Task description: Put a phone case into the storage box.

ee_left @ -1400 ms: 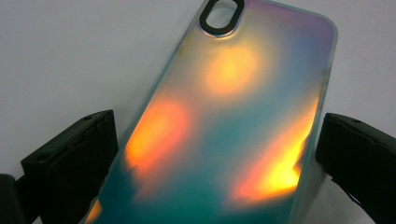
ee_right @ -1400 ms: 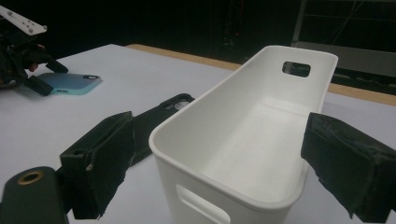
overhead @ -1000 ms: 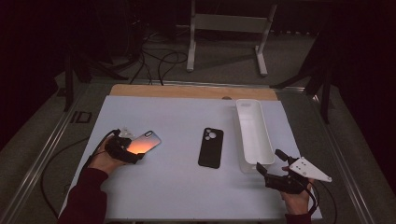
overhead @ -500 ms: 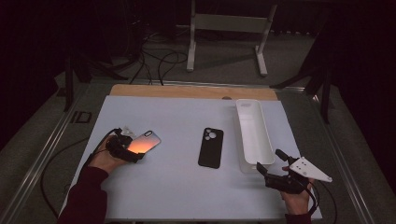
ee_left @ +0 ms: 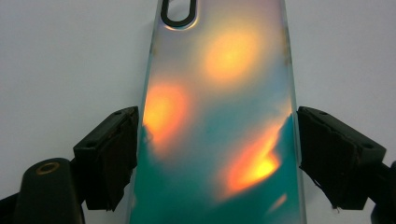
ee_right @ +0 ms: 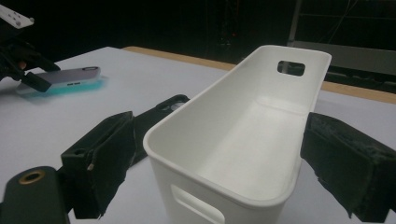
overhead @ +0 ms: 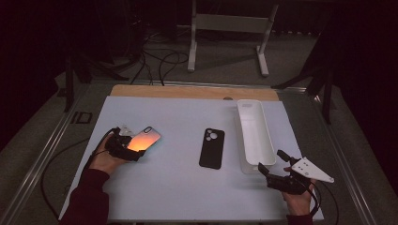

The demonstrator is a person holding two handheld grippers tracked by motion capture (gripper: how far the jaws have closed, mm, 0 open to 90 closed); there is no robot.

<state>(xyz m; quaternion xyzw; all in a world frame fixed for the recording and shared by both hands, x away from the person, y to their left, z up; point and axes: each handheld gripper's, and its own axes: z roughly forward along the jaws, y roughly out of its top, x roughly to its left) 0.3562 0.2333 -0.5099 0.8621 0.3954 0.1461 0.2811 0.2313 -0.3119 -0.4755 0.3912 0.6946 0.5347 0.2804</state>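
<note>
The iridescent phone case (overhead: 143, 139) lies flat on the left of the white tabletop (overhead: 169, 187), well clear of its edges, with bare surface around it. Its long axis runs up-right, camera cutout at the far end. The left gripper (ee_left: 217, 154) has its 2 fingers (ee_left: 112, 149) against the case's long sides. The right gripper (ee_right: 219, 163) has its fingers spread wide around the near end of the white bin (overhead: 256, 136), not touching. Nothing has shifted since the earlier frames.
</note>
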